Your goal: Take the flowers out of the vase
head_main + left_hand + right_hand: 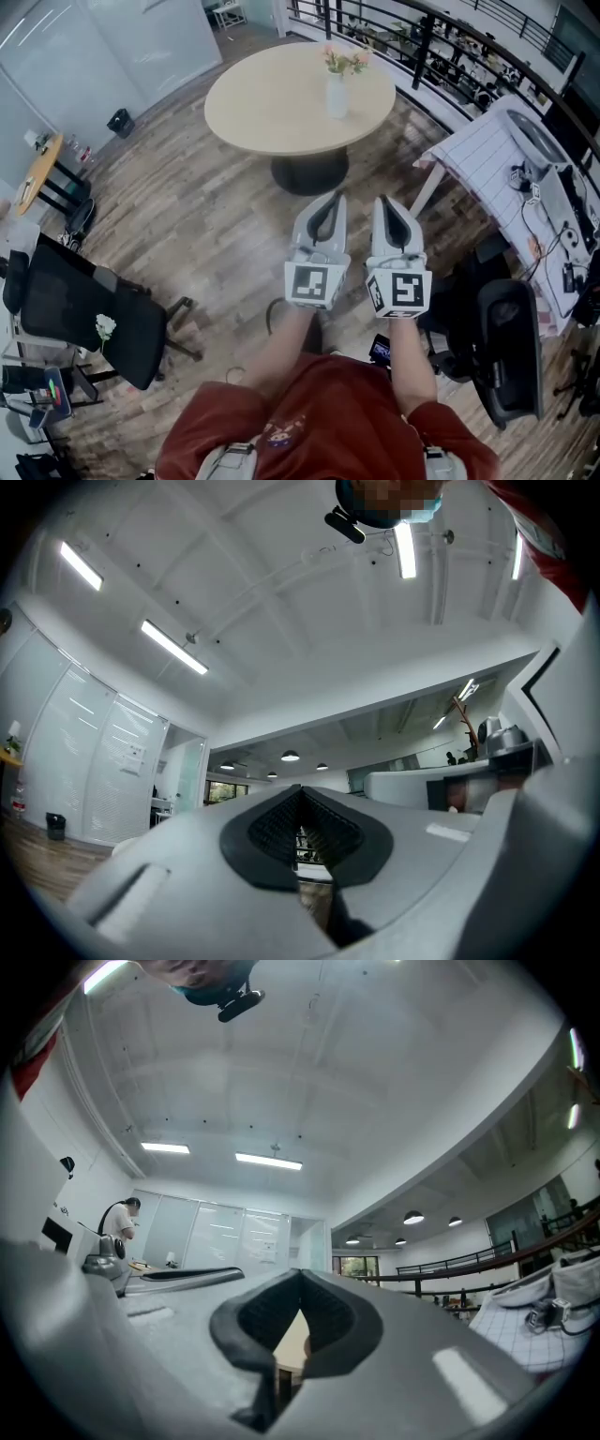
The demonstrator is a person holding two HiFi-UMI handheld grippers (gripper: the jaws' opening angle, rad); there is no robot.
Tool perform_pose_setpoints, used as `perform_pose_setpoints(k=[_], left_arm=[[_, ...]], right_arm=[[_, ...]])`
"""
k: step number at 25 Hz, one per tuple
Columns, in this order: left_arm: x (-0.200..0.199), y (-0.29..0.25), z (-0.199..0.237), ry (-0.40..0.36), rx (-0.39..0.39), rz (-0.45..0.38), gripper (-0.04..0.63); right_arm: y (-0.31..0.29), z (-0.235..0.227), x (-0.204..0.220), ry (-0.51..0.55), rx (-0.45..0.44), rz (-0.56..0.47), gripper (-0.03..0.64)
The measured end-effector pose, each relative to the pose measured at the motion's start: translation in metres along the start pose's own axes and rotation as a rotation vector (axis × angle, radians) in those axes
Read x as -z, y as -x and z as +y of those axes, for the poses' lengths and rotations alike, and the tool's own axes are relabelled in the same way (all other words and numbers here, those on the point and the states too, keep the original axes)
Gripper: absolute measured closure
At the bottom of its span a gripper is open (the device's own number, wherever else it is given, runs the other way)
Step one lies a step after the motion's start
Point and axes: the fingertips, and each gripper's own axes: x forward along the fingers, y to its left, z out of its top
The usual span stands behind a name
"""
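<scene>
Left tongs (329, 198) closed, empty; right tongs (384, 201) closed, empty; both well apart from vase (337, 95), flowers (344, 61) inside.

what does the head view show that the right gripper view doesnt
Head view only: the vase with flowers on the round table, and the left tongs. Right gripper view only: ceiling lights and a person far off at left. Both: the right tongs, shut and empty, and a sliver of that table.
</scene>
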Motion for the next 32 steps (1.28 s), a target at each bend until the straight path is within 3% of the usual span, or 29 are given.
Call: perform_pose_setpoints(k=[32], left_arm=[[0.069, -0.177, 0.205, 0.037, 0.041, -0.017, 0.591]], right_arm=[[-0.272, -0.004, 0.059, 0.044, 0.072, 0.038, 0.614]])
